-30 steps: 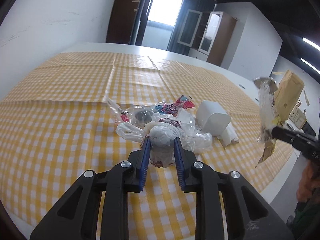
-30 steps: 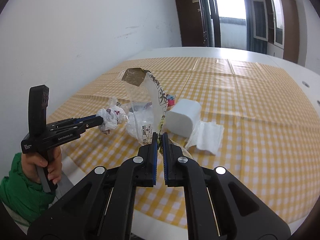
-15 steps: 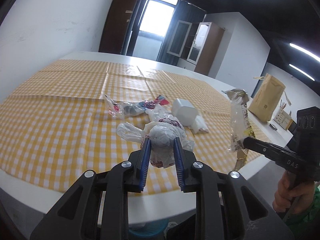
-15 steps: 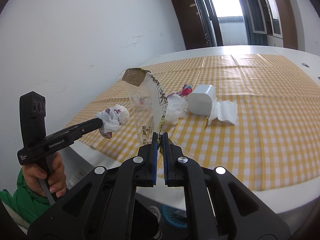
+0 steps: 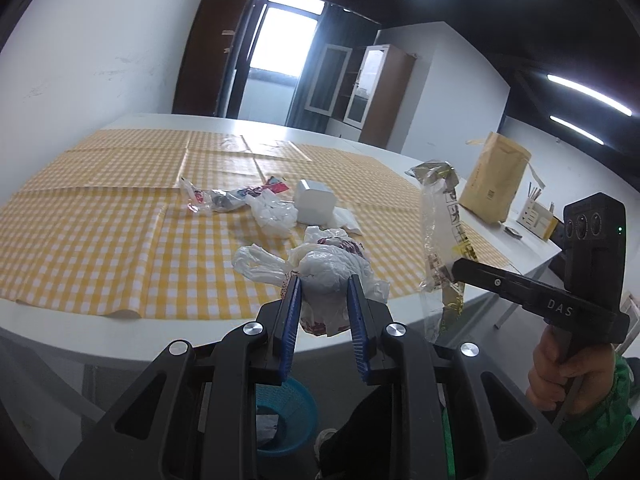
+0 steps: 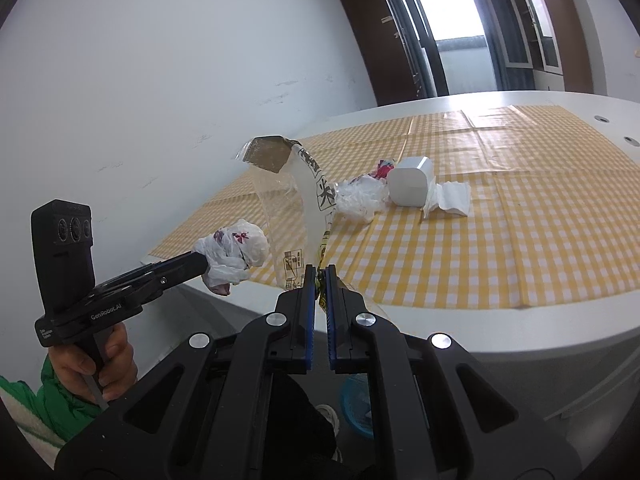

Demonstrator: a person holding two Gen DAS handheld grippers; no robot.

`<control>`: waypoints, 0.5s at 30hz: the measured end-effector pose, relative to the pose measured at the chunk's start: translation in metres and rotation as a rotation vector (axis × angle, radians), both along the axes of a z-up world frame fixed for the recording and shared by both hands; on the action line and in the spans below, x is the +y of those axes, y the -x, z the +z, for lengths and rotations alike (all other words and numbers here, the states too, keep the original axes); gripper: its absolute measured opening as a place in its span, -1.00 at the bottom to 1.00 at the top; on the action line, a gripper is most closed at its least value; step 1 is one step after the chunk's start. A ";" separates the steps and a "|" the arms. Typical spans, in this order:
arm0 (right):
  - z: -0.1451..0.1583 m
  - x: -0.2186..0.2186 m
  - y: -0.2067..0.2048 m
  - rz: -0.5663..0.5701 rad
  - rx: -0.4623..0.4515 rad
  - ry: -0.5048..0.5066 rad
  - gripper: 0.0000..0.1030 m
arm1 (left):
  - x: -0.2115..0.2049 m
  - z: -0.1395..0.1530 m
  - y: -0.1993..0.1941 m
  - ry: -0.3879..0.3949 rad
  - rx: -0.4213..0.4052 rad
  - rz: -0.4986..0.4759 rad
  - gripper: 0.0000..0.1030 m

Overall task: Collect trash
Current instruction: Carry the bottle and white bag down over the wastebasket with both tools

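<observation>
- My left claw [image 5: 323,300] is clamped on a crumpled white plastic bag [image 5: 325,270]. The bag bulges between the blue pads and hangs off the near edge of the tabletop [image 5: 120,344].
- My right claw [image 6: 319,280] is pinched almost fully closed on the lower end of a long clear printed wrapper [image 6: 308,200], which stands up and curls over at its brown top.
- Both loads look ready to drop; I judge the blue basket [image 5: 286,412] on the floor, below the tabletop edge, to be the target.
- Risk: the wrapper is tall, light and held only at its tip, so on release it may flutter sideways and land outside the basket.
- Risk: the bag has loose handles trailing out of the left claw; a loop could snag on a pad and refuse to fall, or drag along when I pull away.
- Risk: the two claws are close together, so swinging both over the small basket at once could knock them or tangle the wrapper with the bag.
- More rubbish waits on the yellow checked cloth: another white bag [image 5: 274,214], coloured wrappers [image 5: 232,198], a white box [image 6: 412,186] and tissue [image 6: 450,198].
- The left view shows the coloured wrappers and a brown paper bag [image 5: 494,182] to the side. The right view hides those but shows the tissue clearly.
</observation>
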State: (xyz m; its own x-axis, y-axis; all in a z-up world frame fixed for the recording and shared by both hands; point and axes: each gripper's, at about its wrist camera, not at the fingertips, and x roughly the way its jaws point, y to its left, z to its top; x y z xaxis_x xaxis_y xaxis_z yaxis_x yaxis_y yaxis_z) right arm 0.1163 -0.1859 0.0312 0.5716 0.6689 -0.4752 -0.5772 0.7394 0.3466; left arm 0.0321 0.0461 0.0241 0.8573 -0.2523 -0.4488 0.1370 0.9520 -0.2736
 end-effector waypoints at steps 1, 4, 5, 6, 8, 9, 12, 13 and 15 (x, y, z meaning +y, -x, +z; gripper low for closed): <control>-0.002 -0.001 0.004 0.002 -0.001 0.002 -0.92 | -0.002 0.001 0.006 -0.004 -0.004 -0.005 -0.56; -0.010 -0.001 0.015 0.003 0.002 0.018 -0.92 | -0.007 0.001 0.018 -0.011 -0.009 -0.016 -0.56; -0.012 -0.001 0.018 0.006 0.009 0.018 -0.92 | -0.008 0.000 0.022 -0.014 -0.010 -0.019 -0.56; -0.014 -0.001 0.020 0.012 0.016 0.015 -0.92 | -0.009 -0.001 0.026 -0.018 -0.010 -0.020 -0.56; -0.018 -0.003 0.025 0.017 0.024 0.010 -0.92 | -0.010 -0.003 0.034 -0.022 -0.008 -0.020 -0.56; -0.019 -0.004 0.028 0.016 0.023 0.012 -0.92 | -0.011 -0.004 0.038 -0.023 -0.007 -0.021 -0.56; -0.023 -0.005 0.037 0.019 0.025 0.016 -0.92 | -0.013 -0.011 0.046 -0.029 0.005 -0.029 -0.56; -0.025 -0.004 0.039 0.022 0.027 0.018 -0.92 | -0.015 -0.014 0.048 -0.033 0.010 -0.035 -0.56; -0.031 -0.003 0.045 0.027 0.031 0.024 -0.92 | -0.018 -0.020 0.052 -0.043 0.024 -0.045 -0.56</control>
